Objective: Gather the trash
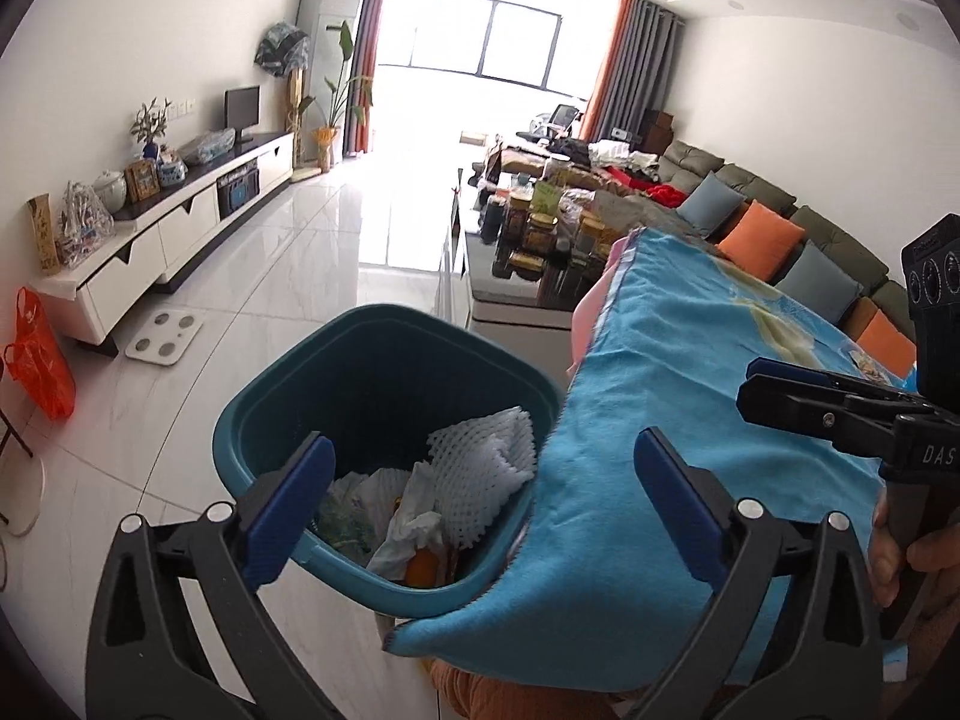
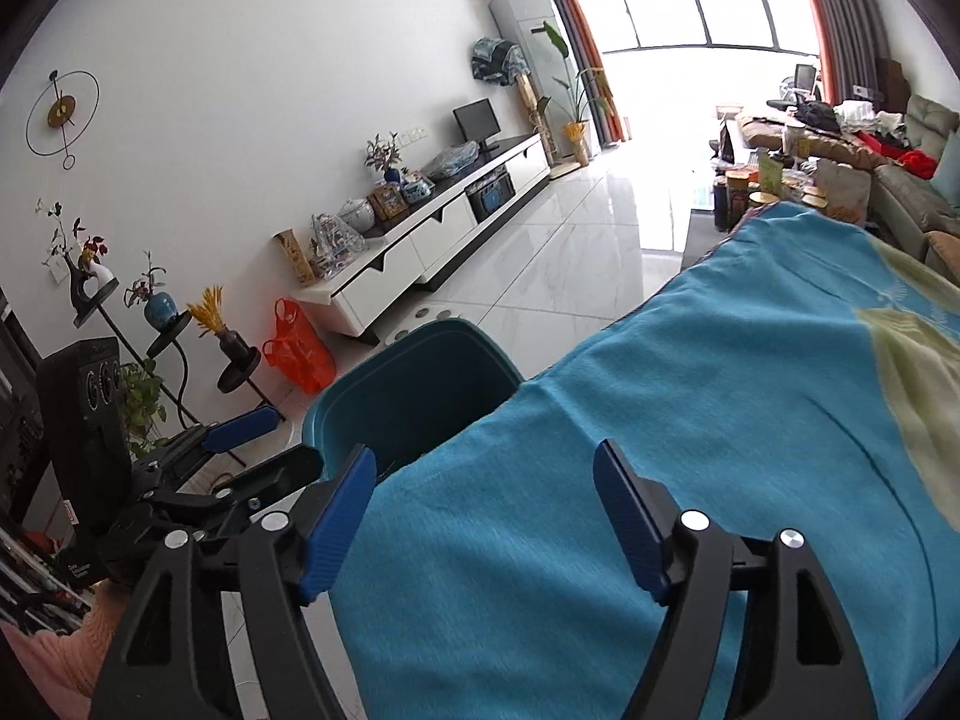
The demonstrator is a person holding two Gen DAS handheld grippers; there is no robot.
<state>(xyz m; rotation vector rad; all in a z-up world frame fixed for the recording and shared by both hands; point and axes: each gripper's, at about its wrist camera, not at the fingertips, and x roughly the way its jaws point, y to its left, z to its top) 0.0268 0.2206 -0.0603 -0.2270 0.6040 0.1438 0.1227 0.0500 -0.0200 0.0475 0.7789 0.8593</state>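
Left wrist view: both the left gripper [image 1: 480, 492] and right gripper [image 2: 486, 516] are seen spread apart and empty. Trash [image 1: 462, 480] is held inside the teal bin [image 1: 288, 360], beside the blue cloth's [image 1: 690, 372] edge; the overhanging cloth could be snagged and dragged into it.

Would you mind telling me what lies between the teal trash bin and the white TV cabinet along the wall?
In the left wrist view, only glossy tile floor and a white bathroom scale lie between the trash bin and the TV cabinet.
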